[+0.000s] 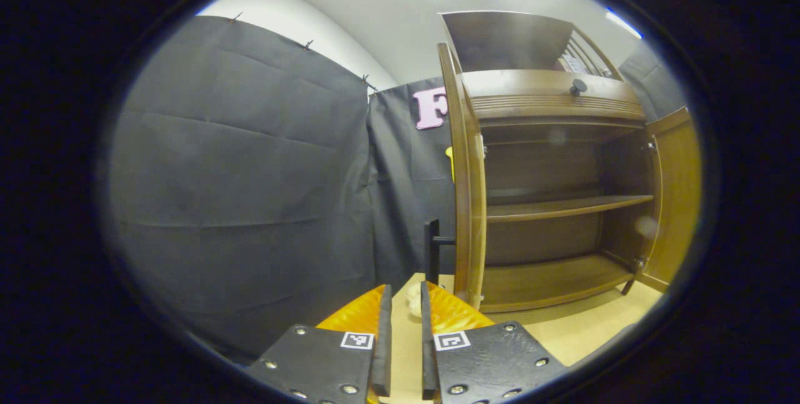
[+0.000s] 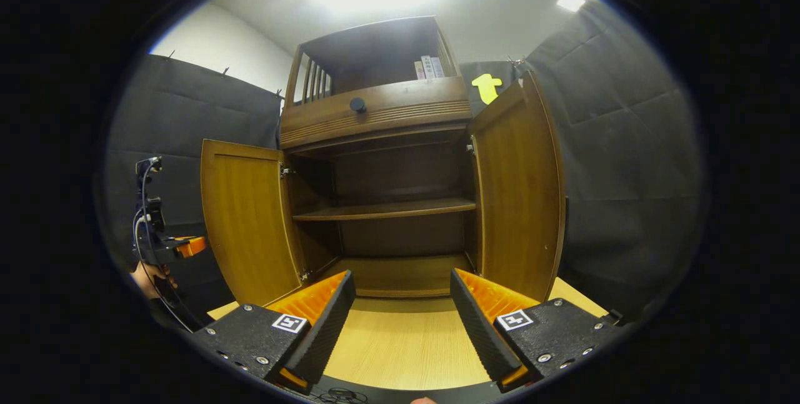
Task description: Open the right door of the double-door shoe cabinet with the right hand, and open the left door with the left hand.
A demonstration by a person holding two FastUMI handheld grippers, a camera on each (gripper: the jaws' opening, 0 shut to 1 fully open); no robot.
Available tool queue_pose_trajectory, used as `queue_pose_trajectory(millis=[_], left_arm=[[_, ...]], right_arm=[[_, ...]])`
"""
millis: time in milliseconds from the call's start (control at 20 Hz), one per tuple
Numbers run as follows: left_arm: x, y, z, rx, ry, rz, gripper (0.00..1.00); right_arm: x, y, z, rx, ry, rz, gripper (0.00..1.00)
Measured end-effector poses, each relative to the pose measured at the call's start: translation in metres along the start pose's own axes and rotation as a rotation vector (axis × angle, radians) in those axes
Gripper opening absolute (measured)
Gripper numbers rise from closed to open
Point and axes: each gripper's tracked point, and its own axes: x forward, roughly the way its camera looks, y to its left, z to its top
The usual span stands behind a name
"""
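Both doors stand wide, so I judge the job done. My right gripper (image 2: pixel 400 313) hangs spread and empty, facing the cabinet (image 2: pixel 381 110) square on, right door (image 2: pixel 519 197) and left door (image 2: pixel 247 222) swung out. My left gripper (image 1: pixel 401 329) is nearly pressed together, pinching nothing, just beside the left door's edge (image 1: pixel 469 204). The door handles are hidden. Books up top are too small to read.
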Motion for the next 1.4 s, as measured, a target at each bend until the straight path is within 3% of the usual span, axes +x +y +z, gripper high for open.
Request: queue_pose_trajectory(millis=[750,1400], left_arm=[[-0.1,-0.068,0.051,-0.05,-0.035,-0.179,0.25],[-0.144,-0.078,0.046,-0.008,-0.056,-0.142,0.21]], right_arm=[[-0.025,-0.021,0.034,-0.014,-0.058,-0.078,0.94],[-0.052,-0.039,0.013,0.017,-0.06,-0.138,0.94]])
